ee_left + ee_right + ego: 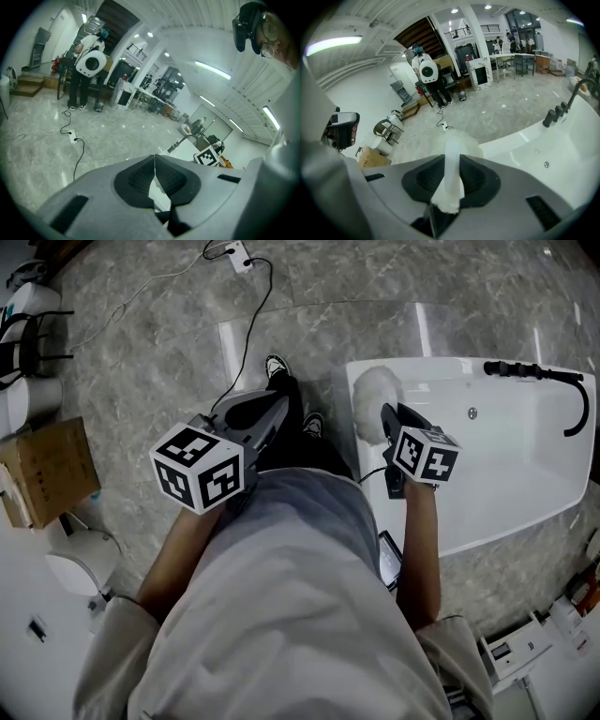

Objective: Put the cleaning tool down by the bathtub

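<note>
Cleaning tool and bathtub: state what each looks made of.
Cleaning tool: white fluffy fibre head, probably microfibre or wool, matte and fuzzy-edged; its handle looks like pale plastic. Bathtub: glossy white, likely acrylic or enamel, with bright light streaks on its surface.

R tongs (pixel 388 414) w/ duster (pixel 371 395), at tub (pixel 525 470) rim

cleaning tool (pixel 373 397) handle: hidden under right tongs (pixel 387 420) | cardboard box (pixel 52 470): cut by left edge

The bathtub (pixel 506 474) looks glossy and smooth, the cleaning tool (pixel 373 399) fluffy, the floor (pixel 141 352) polished stone.
</note>
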`<state>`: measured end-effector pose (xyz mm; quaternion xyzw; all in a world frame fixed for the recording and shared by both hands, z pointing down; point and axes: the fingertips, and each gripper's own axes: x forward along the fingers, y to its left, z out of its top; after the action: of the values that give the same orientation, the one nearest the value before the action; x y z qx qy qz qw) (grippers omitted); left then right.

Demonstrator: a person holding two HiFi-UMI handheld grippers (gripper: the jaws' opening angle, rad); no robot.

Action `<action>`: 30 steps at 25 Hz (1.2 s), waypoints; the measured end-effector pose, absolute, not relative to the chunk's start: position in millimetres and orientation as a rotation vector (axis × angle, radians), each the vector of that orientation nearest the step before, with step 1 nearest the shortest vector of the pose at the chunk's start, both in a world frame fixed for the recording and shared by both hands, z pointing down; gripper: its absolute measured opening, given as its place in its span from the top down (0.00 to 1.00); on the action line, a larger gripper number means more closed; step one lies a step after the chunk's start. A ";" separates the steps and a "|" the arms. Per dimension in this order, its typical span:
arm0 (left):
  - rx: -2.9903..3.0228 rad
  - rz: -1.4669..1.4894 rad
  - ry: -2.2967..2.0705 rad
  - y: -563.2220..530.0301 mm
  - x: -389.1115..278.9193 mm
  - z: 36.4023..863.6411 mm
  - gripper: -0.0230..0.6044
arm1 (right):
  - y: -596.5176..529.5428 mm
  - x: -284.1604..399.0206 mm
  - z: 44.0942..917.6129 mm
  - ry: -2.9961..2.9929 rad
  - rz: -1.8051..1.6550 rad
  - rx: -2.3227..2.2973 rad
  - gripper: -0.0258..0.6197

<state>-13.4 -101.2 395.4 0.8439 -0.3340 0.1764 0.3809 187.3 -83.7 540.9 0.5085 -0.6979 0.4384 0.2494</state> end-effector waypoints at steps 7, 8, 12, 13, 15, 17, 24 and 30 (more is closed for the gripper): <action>2.143 0.456 -0.867 -106.4 -18.2 397.5 0.95 | -85.2 187.5 560.4 -1.856 1.239 1.366 0.83; 2.141 0.458 -0.865 -106.4 -18.1 397.9 0.95 | -86.3 187.5 562.4 -1.850 1.244 1.365 0.83; 2.133 0.466 -0.860 -105.0 -18.5 400.4 0.95 | -88.8 186.4 575.0 -1.827 1.282 1.354 0.83; 2.131 0.468 -0.860 -104.9 -18.8 401.2 0.95 | -89.0 186.0 578.4 -1.821 1.293 1.351 0.83; 2.129 0.470 -0.863 -105.9 -19.4 401.9 0.95 | -90.1 185.5 583.7 -1.812 1.306 1.347 0.83; 2.128 0.471 -0.868 -108.3 -20.0 402.3 0.95 | -92.3 185.4 587.8 -1.804 1.305 1.341 0.83; 2.116 0.477 -0.869 -110.4 -21.7 407.0 0.95 | -96.7 185.9 607.9 -1.762 1.329 1.318 0.83; 2.109 0.478 -0.878 -111.2 -25.0 406.1 0.95 | -101.2 186.2 617.1 -1.739 1.380 1.326 0.83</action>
<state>-25.0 -111.2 406.1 0.8309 -0.3458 0.1882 0.3931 186.2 -101.2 617.1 0.4932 -0.6466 0.5133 0.2741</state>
